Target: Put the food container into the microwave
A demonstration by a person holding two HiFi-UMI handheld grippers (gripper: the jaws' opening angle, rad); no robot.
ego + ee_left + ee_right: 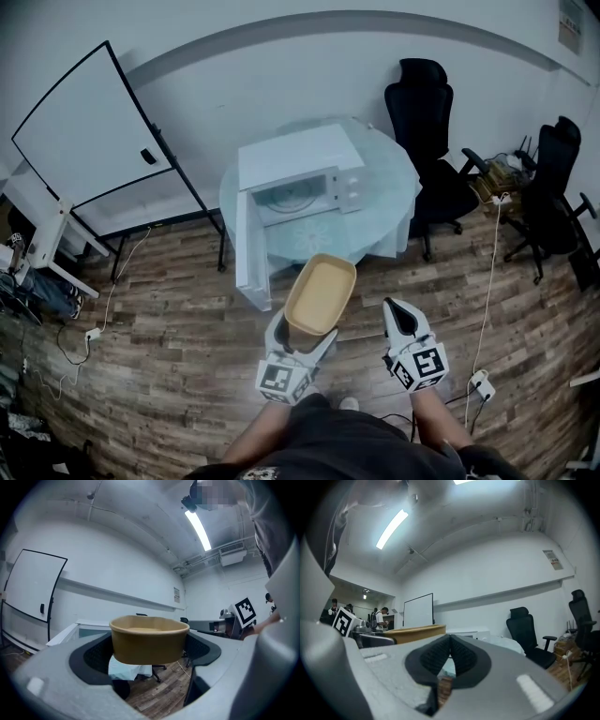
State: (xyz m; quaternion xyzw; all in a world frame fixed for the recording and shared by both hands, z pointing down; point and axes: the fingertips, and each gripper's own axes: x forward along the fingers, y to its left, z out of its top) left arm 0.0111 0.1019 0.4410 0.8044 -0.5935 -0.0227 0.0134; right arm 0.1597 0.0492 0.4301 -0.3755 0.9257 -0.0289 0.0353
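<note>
While my left gripper [300,345] is stretched out low ahead of me, jaws clamped on the near end of the one tan food container [321,293], my right gripper [401,317] sits just to its right with jaws pressed together on nothing. The container hangs above the wood floor [169,337], just short of the one white microwave [300,178], whose door [251,248] stands open on the round glass table [389,202]. I count two black office chairs [427,122] and one whiteboard [89,127].

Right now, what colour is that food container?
Tan brown food container, clearest in the left gripper view.
</note>
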